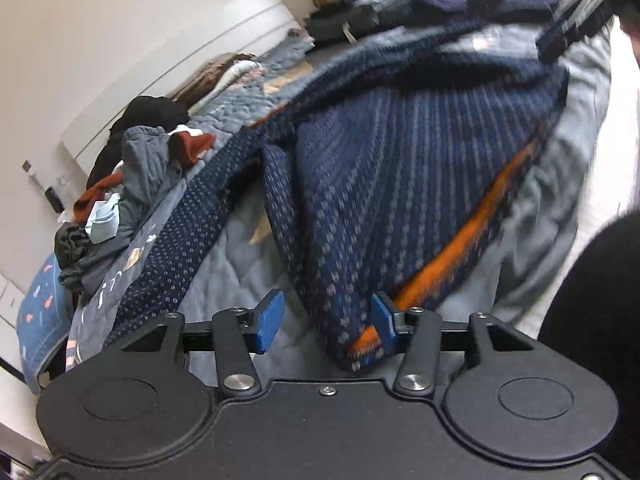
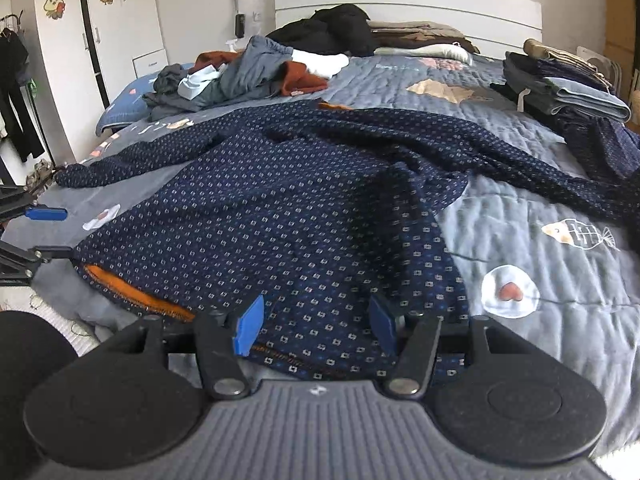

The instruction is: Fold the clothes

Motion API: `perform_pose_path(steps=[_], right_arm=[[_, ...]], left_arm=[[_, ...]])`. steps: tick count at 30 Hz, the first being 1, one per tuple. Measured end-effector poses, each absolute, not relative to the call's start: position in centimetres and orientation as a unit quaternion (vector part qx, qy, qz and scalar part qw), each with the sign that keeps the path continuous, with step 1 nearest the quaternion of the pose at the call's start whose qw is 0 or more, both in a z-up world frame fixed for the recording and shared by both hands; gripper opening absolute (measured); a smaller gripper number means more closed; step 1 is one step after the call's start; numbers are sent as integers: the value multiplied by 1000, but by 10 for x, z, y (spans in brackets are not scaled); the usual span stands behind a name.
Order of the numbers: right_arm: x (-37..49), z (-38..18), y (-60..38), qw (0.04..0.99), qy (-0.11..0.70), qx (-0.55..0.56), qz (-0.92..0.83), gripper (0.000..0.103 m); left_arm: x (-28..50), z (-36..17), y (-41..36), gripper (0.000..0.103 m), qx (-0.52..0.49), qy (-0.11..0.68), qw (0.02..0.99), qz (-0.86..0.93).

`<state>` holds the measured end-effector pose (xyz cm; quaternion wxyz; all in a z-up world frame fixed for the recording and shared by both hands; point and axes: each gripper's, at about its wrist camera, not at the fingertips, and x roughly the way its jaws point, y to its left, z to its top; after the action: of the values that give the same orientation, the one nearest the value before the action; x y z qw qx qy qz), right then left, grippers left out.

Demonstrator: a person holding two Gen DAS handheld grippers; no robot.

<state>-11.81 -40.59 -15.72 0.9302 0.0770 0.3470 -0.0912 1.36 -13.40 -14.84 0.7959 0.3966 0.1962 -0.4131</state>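
Observation:
A navy sweater (image 2: 280, 208) with a small light pattern and an orange inner hem (image 2: 136, 292) lies spread and rumpled on the blue-grey quilt (image 2: 540, 280). My right gripper (image 2: 316, 328) is open at the near hem, and the fabric edge lies between its blue fingers (image 2: 250, 330). My left gripper (image 1: 327, 321) is open at the sweater's left hem corner (image 1: 360, 344), where the orange lining (image 1: 460, 248) shows. That gripper's fingers (image 2: 44, 214) stand apart at the left edge of the right wrist view. The right gripper (image 1: 560, 36) appears blurred at the top right of the left wrist view.
A heap of unfolded clothes (image 2: 248, 68) sits at the far left of the bed, a stack of folded clothes (image 2: 560, 88) at the far right. A white headboard (image 2: 400, 4) and wardrobe (image 2: 60, 60) stand behind. Something dark and rounded (image 2: 28, 356) is at the near left.

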Motion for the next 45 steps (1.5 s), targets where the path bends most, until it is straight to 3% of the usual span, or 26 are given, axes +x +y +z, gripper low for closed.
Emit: perform_pose_path(steps=[5,6,7,8,10,17,34,40,41,42,43,45], right_arm=[[-115,-170,-404,920,377,44,-100,58],[-115,-173,-406,918,381,42,-103,58],[-114,-175,-407,916,385,40,-106,58],[-114,-177,-408,914,388,39,-107,58],[-114,-180,-410,913,392,37,-107,58],[-114,-189,-413,908,404,26,-107,58],[-122,-202,-421,866,450,-212,-51,58],[-118,-208,-445,875,452,-153,-83,57],[-118,-207,-449,878,451,-136,-88,53],[-117,-207,-454,881,449,-118,-93,43],[-117,-206,-458,884,447,-100,-98,25],[-117,-205,-466,888,442,-64,-108,14]], left_arm=[[24,-171,-128,47,407,209,790,-408],[25,-174,-128,37,407,208,790,-408],[26,-178,-130,20,409,207,791,-406],[28,-181,-132,12,412,207,791,-402],[31,-184,-134,8,410,206,795,-397],[35,-185,-137,12,402,206,803,-389],[33,-187,-140,14,398,232,799,-387],[41,-182,-140,14,372,249,807,-385],[42,-182,-139,13,367,253,808,-386],[43,-180,-138,13,362,256,809,-386],[44,-179,-138,10,357,258,811,-385],[46,-176,-135,6,345,262,815,-384]])
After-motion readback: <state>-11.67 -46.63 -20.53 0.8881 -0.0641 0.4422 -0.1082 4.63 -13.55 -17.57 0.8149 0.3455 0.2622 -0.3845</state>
